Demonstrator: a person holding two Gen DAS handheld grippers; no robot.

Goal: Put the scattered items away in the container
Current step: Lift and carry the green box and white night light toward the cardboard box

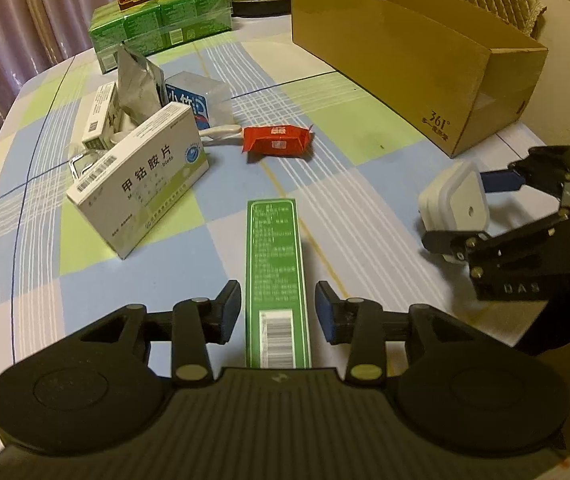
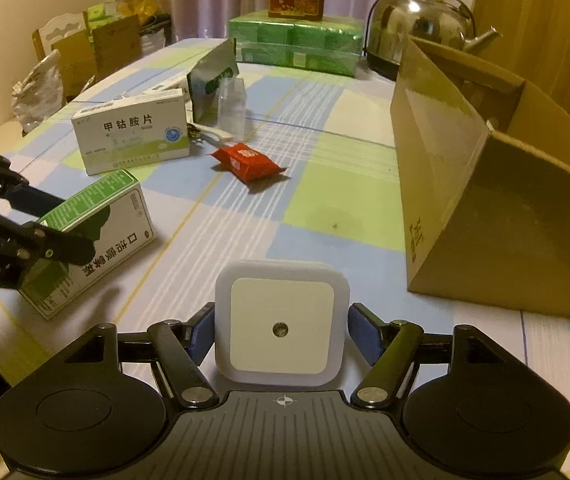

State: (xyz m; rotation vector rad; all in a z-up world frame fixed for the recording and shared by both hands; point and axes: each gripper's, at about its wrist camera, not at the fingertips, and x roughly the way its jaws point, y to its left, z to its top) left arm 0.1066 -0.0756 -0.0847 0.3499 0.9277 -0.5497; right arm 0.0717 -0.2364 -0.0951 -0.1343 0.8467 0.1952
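The left gripper (image 1: 278, 310) straddles the near end of a long green box (image 1: 275, 276) lying on the table, its pads spread slightly wider than the box with a gap on each side. The right gripper (image 2: 281, 334) has a white square night light (image 2: 282, 330) between its blue pads, whether clamped I cannot tell. The open cardboard box (image 2: 485, 184) stands ahead and right of it, a red packet (image 2: 249, 162) ahead and left.

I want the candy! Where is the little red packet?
The red packet lies on the checked tablecloth mid-table, between the white medicine box and the cardboard box, beyond both grippers.
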